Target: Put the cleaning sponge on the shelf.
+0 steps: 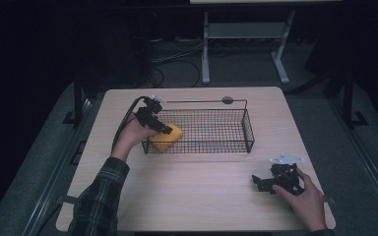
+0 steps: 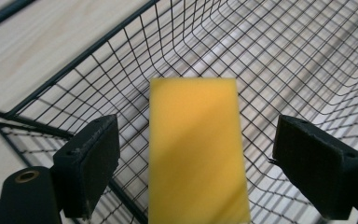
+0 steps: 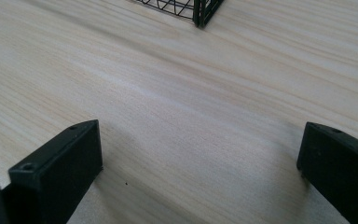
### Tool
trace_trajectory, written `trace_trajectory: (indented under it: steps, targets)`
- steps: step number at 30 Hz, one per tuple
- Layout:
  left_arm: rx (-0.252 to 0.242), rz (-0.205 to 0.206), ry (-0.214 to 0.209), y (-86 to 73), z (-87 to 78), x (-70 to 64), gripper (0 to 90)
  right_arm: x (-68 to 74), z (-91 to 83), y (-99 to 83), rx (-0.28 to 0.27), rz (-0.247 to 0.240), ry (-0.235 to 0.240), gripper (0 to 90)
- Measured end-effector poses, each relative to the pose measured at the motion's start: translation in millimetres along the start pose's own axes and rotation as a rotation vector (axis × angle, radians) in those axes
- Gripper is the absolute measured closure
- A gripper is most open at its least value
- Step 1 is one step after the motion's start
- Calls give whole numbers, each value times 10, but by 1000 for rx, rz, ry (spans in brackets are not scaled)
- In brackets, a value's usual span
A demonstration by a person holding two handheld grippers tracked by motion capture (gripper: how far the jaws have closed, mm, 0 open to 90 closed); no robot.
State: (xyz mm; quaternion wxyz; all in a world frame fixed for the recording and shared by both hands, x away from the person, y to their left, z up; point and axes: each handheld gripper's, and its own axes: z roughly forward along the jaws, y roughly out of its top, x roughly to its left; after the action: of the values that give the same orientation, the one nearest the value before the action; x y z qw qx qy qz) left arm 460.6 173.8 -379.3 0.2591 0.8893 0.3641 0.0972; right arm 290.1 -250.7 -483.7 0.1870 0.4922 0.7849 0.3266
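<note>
Right claw (image 1: 260,184) spread on pale wood table (image 1: 211,196), dark room

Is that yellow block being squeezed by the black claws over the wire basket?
No: in the left gripper view the yellow block sits between the left gripper jaws with clear gaps on both sides.

The left gripper (image 1: 163,129) hovers over a yellow sponge (image 1: 166,138) in the wire basket (image 1: 211,131); the right gripper (image 1: 262,183) rests on the table (image 1: 202,191).

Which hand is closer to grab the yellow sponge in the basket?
Left. The left gripper hangs over the wire basket, jaws open either side of the yellow sponge. The right gripper sits far off on the table.
</note>
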Motion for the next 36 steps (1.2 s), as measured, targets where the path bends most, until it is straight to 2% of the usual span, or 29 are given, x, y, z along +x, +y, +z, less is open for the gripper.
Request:
trace_trajectory:
  steps: [7,10,12,23,25,36]
  targets:
    - [-45,-4,11,-116,-176,-54,143,0,0,0,0,-1,0,0]
    - [-73,-9,15,-234,-290,-87,144,0,0,0,0,0,0,0]
    - [-85,-10,18,-270,-311,-102,144,0,0,0,0,0,0,0]
    - [-147,-6,44,-753,-551,-328,144,1,-2,0,1,0,-1,0]
    - [-153,-8,45,-779,-559,-344,144,-1,0,0,1,-1,0,0]
    - [-177,14,64,-1156,-601,-601,144,0,0,0,0,0,0,0]
